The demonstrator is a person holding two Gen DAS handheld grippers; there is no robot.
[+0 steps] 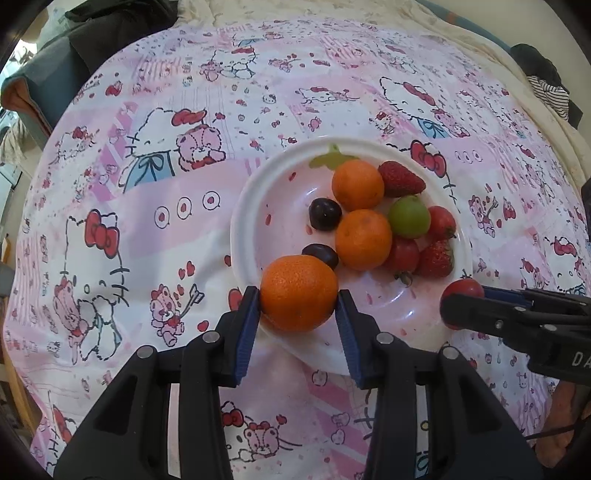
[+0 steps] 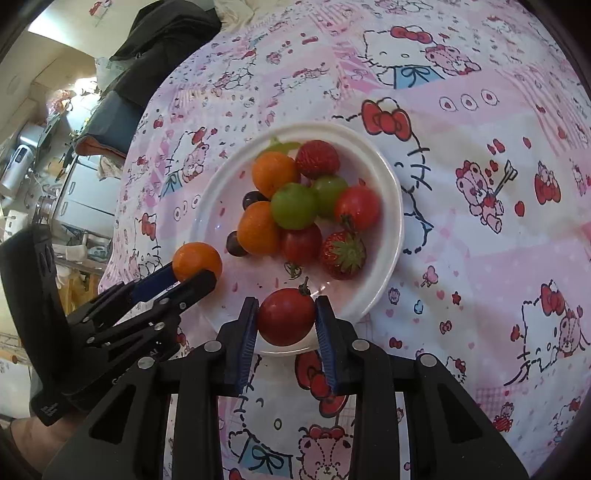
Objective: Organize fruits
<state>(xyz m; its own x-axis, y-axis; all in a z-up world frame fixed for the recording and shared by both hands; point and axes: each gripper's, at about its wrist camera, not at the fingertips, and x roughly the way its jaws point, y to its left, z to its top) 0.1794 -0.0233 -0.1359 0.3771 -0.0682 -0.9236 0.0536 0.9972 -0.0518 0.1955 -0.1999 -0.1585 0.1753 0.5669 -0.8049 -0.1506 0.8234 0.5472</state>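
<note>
A white plate [image 1: 251, 192] on the pink patterned cloth holds two oranges [image 1: 364, 239], strawberries [image 1: 400, 180], green fruits [image 1: 409, 217], tomatoes [image 1: 441, 221] and dark grapes [image 1: 325, 214]. My left gripper [image 1: 299, 299] is shut on an orange [image 1: 298, 291] over the plate's near rim; it also shows in the right wrist view [image 2: 197, 264]. My right gripper [image 2: 285, 317] is shut on a red tomato [image 2: 286, 316] over the plate's [image 2: 391, 206] near rim; it also shows in the left wrist view [image 1: 463, 290].
The pink cartoon-print cloth [image 1: 155, 221] covers the whole surface around the plate. Dark clothing [image 1: 110, 33] lies at the far left edge and striped fabric [image 1: 550, 92] at the far right. Shelves and clutter [image 2: 48, 166] lie beyond the left edge.
</note>
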